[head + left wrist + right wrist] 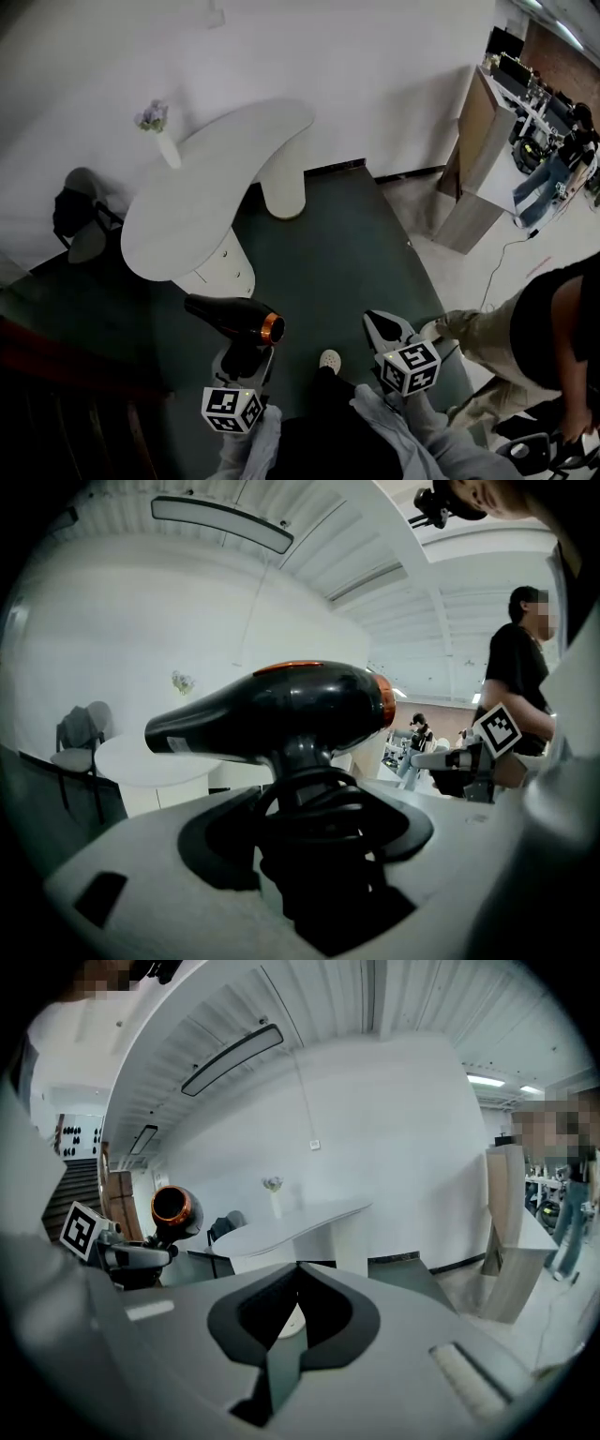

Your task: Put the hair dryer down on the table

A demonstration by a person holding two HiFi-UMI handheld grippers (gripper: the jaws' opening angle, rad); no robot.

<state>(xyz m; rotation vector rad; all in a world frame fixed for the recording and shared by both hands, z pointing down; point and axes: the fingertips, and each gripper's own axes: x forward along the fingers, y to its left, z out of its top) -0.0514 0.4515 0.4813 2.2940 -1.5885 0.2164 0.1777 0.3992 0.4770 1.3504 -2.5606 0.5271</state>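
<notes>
White wall (375, 56) and dark green floor (347, 244) frame a curved white table (206, 178) with a small vase of flowers (159, 131) at its far edge. Your left hand-held gripper (246, 361) is clamped on the handle of the hair dryer (230, 317), which you hold up in the air just short of the table, not resting on it. Its barrel lies level, long axis running crosswise in front of you. The tapered nozzle points to your left and the back end faces your right hand-held gripper (389, 330). It is glossy black with an orange ring (382, 697) round the back end, and a dark cord (314, 794) is coiled round the handle. Your right hand-held gripper has its jaws pressed together with nothing between them.
</notes>
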